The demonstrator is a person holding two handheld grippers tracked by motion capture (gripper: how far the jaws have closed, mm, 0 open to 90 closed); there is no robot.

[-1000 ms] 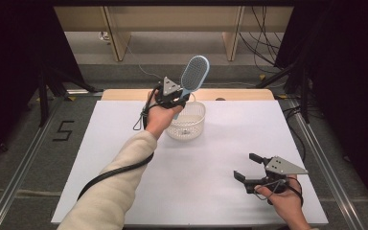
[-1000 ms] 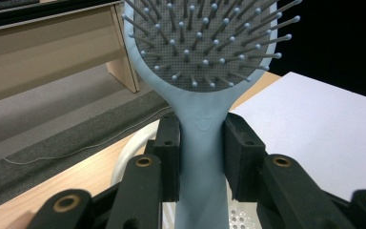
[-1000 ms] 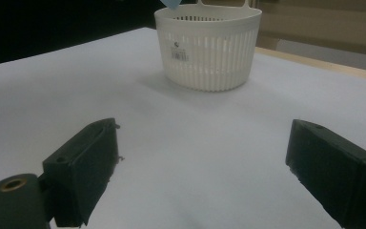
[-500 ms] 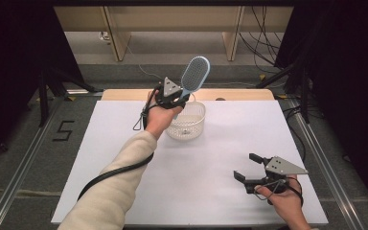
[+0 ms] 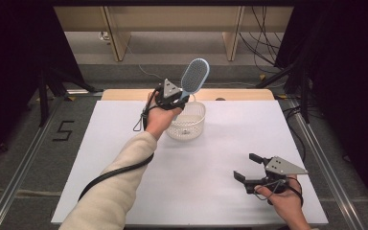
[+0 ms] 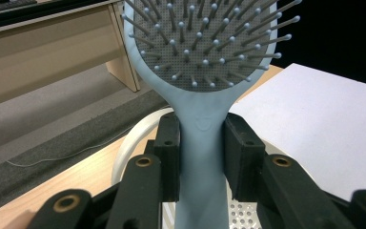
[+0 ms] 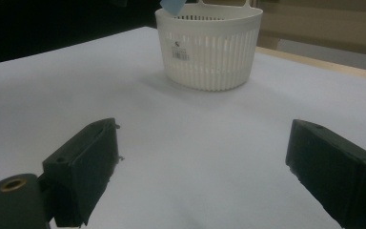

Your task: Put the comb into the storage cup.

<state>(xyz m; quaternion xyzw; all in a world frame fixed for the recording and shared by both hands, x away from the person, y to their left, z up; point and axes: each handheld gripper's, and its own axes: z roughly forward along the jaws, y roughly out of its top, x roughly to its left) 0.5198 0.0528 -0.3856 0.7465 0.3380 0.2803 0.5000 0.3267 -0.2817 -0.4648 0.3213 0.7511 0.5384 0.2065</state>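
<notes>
A light blue hairbrush (image 5: 194, 76) stands upright over the white slotted basket (image 5: 188, 125) at the far middle of the table. My left gripper (image 5: 178, 98) is shut on the brush's handle (image 6: 201, 157), both pads (image 6: 169, 157) pressed against it, with the bristled head (image 6: 205, 38) above. The handle's lower end (image 7: 173, 5) hangs just above the basket's rim (image 7: 209, 10). My right gripper (image 5: 249, 166) rests low over the white table near its front right, open, with nothing between its fingers (image 7: 83, 167).
The white sheet (image 5: 124, 158) covers the table, with a wooden strip (image 5: 249, 94) along the far edge. Metal rails (image 5: 311, 143) run down both sides. A pale wooden bench (image 5: 172, 24) and cables lie beyond.
</notes>
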